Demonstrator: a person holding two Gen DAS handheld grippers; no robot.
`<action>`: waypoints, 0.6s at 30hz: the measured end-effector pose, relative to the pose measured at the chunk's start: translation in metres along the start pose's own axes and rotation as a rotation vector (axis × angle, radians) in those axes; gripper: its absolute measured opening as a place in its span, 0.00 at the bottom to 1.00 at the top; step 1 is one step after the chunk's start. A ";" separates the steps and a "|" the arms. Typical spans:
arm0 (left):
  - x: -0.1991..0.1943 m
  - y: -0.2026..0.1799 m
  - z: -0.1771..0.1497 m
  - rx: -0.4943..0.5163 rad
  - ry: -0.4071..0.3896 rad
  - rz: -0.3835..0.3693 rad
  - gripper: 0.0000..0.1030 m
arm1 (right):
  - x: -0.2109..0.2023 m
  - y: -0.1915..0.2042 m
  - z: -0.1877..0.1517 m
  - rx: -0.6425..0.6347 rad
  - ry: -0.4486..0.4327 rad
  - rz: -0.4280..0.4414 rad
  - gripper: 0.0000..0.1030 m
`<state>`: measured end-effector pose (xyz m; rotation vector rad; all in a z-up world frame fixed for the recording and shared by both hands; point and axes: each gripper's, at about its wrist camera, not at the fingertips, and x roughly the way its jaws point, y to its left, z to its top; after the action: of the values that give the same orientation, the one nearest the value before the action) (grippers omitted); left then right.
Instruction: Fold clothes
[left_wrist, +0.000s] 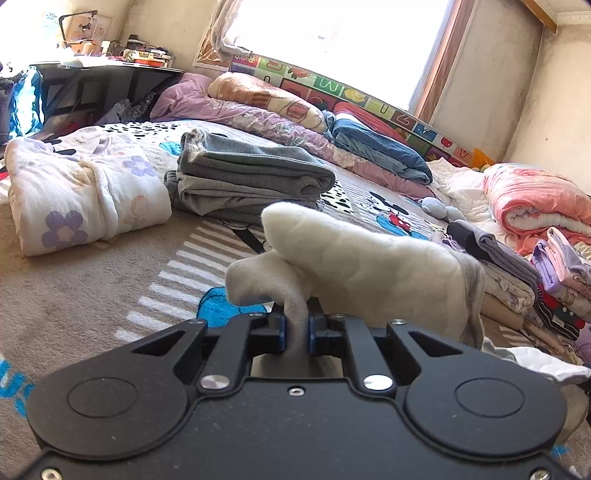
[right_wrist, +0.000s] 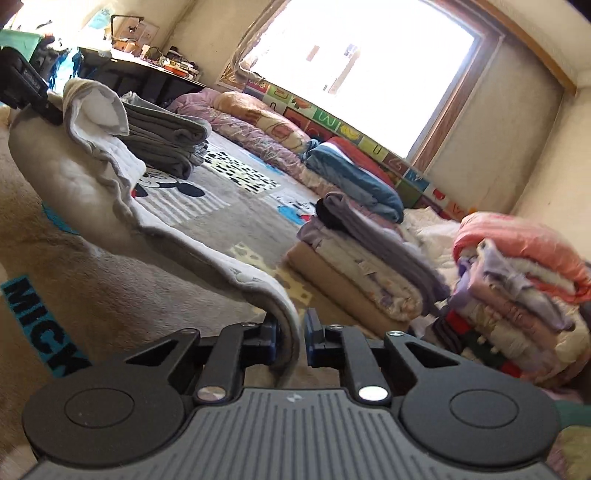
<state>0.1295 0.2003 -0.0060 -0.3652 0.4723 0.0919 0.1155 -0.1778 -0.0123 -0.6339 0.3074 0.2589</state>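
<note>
Left wrist view: the left gripper (left_wrist: 295, 325) is clamped on a bunched fold of a cream fleece garment (left_wrist: 362, 273), lifted above the patterned rug (left_wrist: 74, 295).

Right wrist view: the right gripper (right_wrist: 291, 343) pinches the garment's grey-trimmed hem (right_wrist: 207, 254), which stretches up-left across the rug toward the left gripper (right_wrist: 26, 88); folded clothes (right_wrist: 369, 273) sit beyond.

Daylight floods through the blown-out window (left_wrist: 332, 44), the room is bright, and fisheye curvature bends the edges.

Bare rug (left_wrist: 74, 295) ahead; grey folded stack (left_wrist: 251, 177) blocks beyond.
</note>
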 end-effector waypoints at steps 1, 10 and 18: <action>0.000 0.003 -0.001 -0.005 0.011 0.001 0.09 | -0.003 -0.001 0.000 -0.022 0.009 -0.002 0.15; 0.012 0.017 -0.013 -0.025 0.086 0.061 0.09 | -0.013 0.051 -0.028 -0.160 0.172 0.192 0.14; 0.001 0.015 -0.008 -0.026 -0.021 0.061 0.08 | -0.007 0.051 -0.026 -0.172 0.163 0.133 0.15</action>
<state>0.1247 0.2113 -0.0178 -0.3752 0.4624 0.1611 0.0872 -0.1550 -0.0572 -0.8077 0.4889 0.3645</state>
